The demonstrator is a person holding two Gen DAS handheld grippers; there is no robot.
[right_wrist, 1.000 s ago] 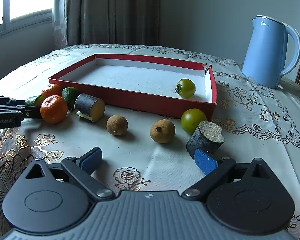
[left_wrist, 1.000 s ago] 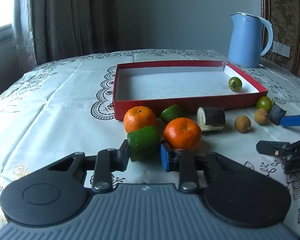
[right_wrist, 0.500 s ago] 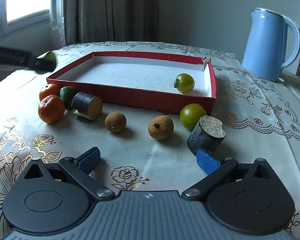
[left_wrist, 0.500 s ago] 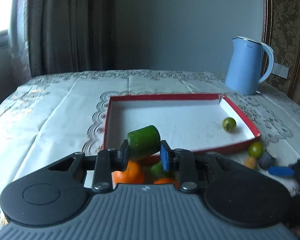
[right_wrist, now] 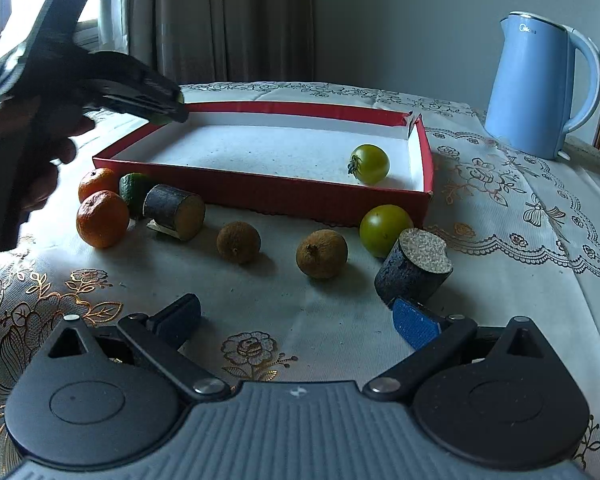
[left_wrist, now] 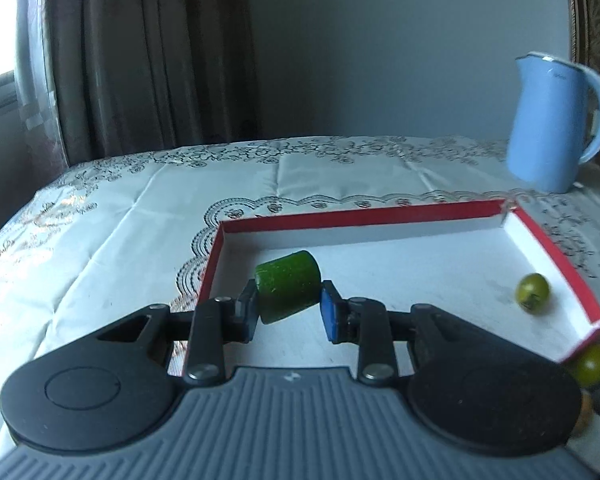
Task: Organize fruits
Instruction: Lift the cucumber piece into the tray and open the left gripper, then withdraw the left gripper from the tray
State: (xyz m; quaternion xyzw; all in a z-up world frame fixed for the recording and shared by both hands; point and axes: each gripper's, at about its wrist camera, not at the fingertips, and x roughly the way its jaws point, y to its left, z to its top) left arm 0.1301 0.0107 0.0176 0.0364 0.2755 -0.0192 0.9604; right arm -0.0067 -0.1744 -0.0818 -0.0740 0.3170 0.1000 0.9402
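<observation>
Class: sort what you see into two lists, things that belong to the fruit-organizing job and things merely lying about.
Job: left gripper, green fruit chunk, red tray, green tomato, oranges, brown fruits, right gripper.

Lying about: blue kettle, tablecloth, curtain.

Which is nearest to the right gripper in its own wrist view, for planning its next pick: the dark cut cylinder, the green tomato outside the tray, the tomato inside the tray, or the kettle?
From the right gripper:
1. Dark cut cylinder, beside its right finger.
2. Outside green tomato, just behind the cylinder.
3. Tray tomato, in the red tray.
4. Blue kettle, far right.
</observation>
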